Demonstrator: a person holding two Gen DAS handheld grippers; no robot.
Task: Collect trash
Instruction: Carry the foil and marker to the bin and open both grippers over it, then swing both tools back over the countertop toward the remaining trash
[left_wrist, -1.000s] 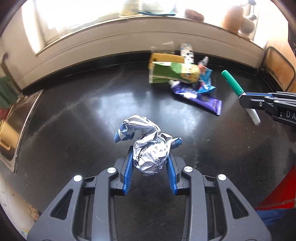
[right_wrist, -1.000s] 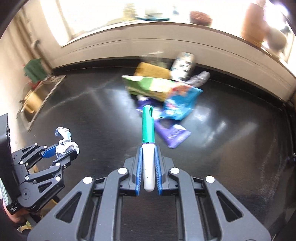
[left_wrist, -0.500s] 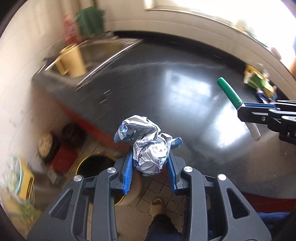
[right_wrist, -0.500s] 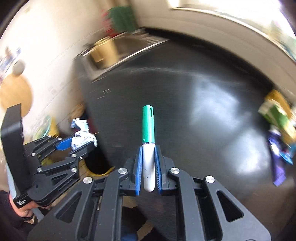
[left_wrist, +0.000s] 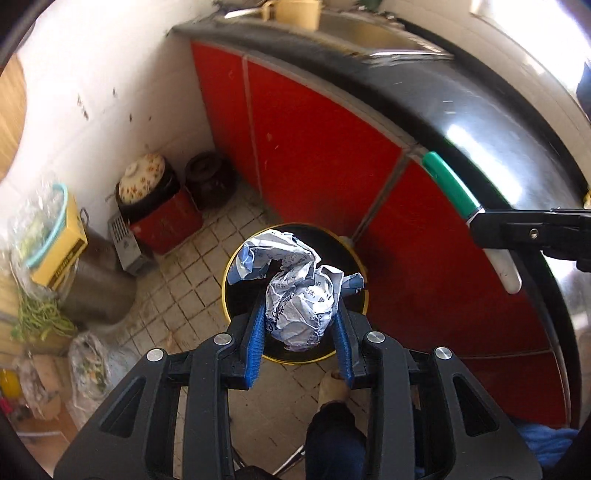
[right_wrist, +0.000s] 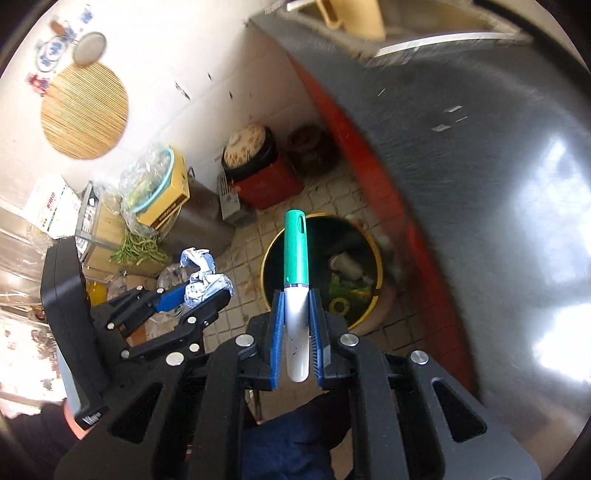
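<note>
My left hand-held gripper (left_wrist: 301, 321) clamps a crumpled wrapper (left_wrist: 295, 291), print unreadable, over the bin (left_wrist: 227, 280); at two o'clock, my right hand-held gripper (right_wrist: 297, 328) pinches a marker (right_wrist: 295, 280).

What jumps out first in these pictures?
Probably the crumpled wrapper pinched in the left tongs, right above the yellow-rimmed bin on the tiled floor. Next, the green-capped marker clamped in the right tongs, beside the red cabinet.
</note>
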